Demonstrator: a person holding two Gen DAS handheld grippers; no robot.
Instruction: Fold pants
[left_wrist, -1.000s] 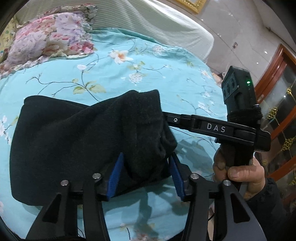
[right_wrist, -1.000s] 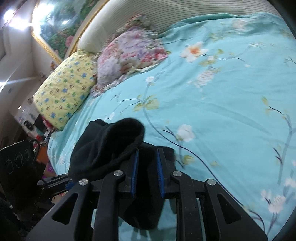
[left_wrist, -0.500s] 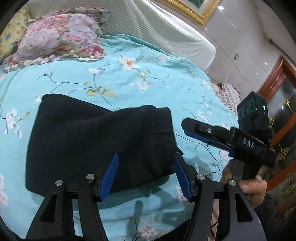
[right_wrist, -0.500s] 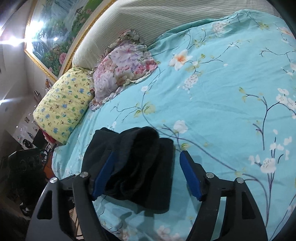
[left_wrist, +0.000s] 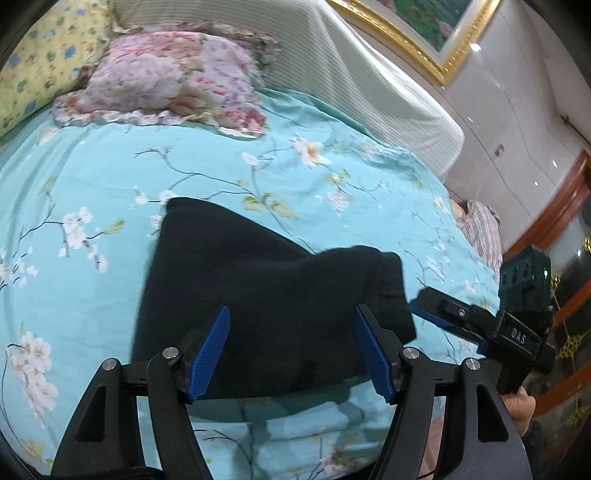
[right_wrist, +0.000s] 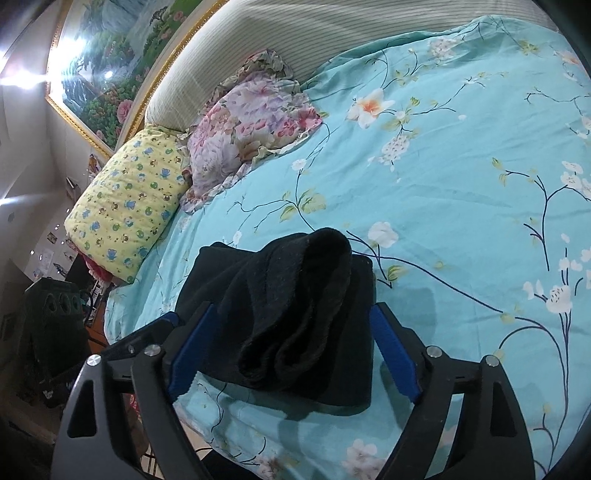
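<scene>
Black pants (left_wrist: 266, 295) folded on bedspread (left_wrist: 110, 177), near edge hidden behind both just-spread claws, left (left_wrist: 291, 354), right (right_wrist: 295, 354).

L gripper (left_wrist: 291, 350) & R gripper (right_wrist: 291, 350), jaws just been opening, both wide apart w/ folded black pants (left_wrist: 258, 295) lying between the pads, untouched. Ahead of both: flat turquoise bedspread (right_wrist: 461, 192), free to pass. Far ahead: floral pillow (left_wrist: 166, 77), yellow pillow (right_wrist: 125, 206), striped headboard (left_wrist: 351, 74) block. R gripper sits just R of L tongs.
</scene>
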